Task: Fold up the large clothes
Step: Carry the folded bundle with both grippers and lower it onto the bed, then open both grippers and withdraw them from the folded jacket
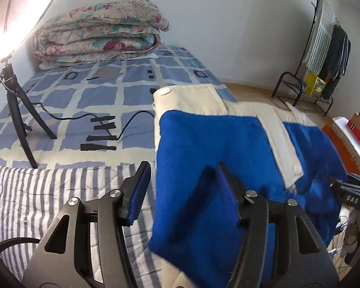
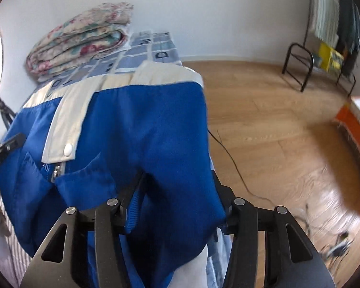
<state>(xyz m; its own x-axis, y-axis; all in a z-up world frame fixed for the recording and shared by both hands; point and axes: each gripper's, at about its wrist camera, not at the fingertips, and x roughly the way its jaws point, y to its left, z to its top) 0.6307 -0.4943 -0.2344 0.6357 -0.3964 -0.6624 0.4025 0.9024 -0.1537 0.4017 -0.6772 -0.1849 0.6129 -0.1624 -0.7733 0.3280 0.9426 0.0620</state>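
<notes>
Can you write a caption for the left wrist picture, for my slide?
Open left gripper over a blue and cream jacket lying on the checked bed cover.

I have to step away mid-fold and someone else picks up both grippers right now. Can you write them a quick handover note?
Left gripper: open, jacket edge lies between its fingers, unpinched.
Right gripper: jaws apart, jacket draped between them; grip unclear.
Blue and cream jacket: on the bed, along its floor-side edge, partly folded, front flap up.
Done: jacket laid down on the bed.
Left: further folds, flatten.
</notes>
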